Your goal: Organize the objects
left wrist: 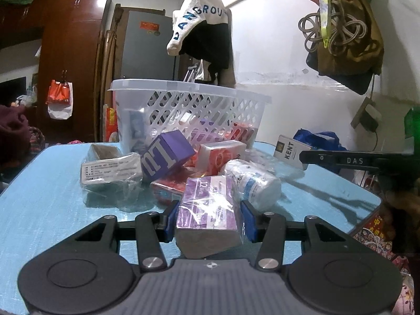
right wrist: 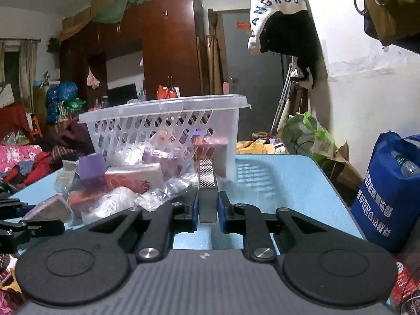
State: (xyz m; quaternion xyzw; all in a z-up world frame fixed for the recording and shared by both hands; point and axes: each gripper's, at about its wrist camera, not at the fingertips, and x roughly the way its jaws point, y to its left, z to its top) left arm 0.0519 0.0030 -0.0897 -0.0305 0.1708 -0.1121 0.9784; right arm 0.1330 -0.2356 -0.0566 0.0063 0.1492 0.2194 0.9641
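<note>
My left gripper (left wrist: 209,206) is shut on a purple box in clear wrap (left wrist: 207,197), blue pads pressed on its two sides, low over the blue table (left wrist: 39,197). Beyond it lies a pile: a purple carton (left wrist: 166,157), a red and white box (left wrist: 223,153), a white bottle in plastic (left wrist: 252,181) and a bagged white box (left wrist: 110,169). A clear slotted basket (left wrist: 189,86) behind them holds several packs. My right gripper (right wrist: 208,197) is shut on a slim pack (right wrist: 207,176) seen edge on. In the left wrist view it shows as a white KENT pack (left wrist: 284,148) right of the pile.
The basket (right wrist: 162,107) stands at the table's (right wrist: 275,178) far side. A blue shopping bag (right wrist: 386,197) stands off the right edge. Clothes hang on a stand (left wrist: 202,26) behind, and bags and cords hang on the wall (left wrist: 341,31). A wooden wardrobe (left wrist: 71,52) fills the left.
</note>
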